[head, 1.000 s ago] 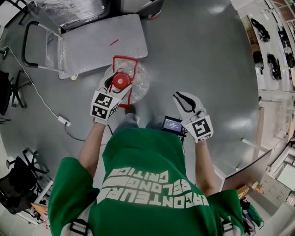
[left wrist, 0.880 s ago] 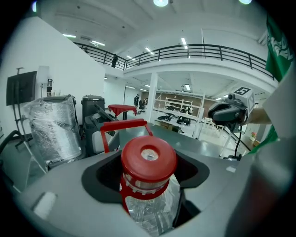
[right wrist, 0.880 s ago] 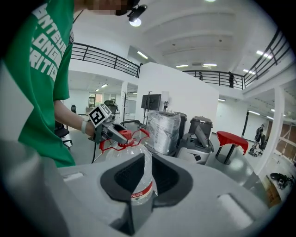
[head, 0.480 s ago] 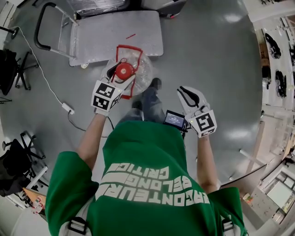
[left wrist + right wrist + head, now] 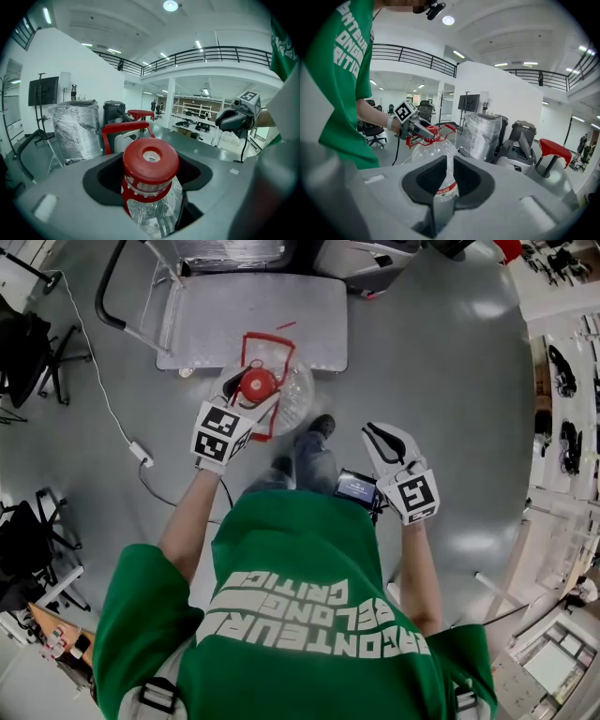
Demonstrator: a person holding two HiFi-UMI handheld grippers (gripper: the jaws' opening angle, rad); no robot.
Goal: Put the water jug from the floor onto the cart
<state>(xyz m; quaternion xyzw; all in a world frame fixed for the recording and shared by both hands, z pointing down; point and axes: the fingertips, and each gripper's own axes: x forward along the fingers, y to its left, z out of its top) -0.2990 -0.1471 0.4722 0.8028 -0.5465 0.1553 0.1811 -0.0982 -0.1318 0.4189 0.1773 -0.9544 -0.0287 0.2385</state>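
Left gripper: jaws spread wide and clamped round the neck of the water jug, just under its red cap. The left gripper view shows the neck seated in the dark hollow between the pads, with the clear plastic shoulder falling away below. The jug hangs below and ahead of this gripper, upright, with its red carry handle on the far side of the cap. No view shows its base, so I cannot tell whether it touches the grey floor. The cart lies directly beyond the left gripper, a flat grey deck whose near edge is overlapped by the jug's body in the head view. Its black push handle is off to the gripper's far left. A plastic-wrapped load stands past the cart, left of the jaws' line. Right gripper: jaws drawn together to a thin slit, nothing pinched. It sits well to the right of the jug, apart from it and aimed at it; the jug shows past the slit in the right gripper view. A small lit screen is just behind this gripper, on its inner side. The person's shoe is between the two grippers, near the jug. A white plug block with its cable lies on the floor out left of the left gripper.
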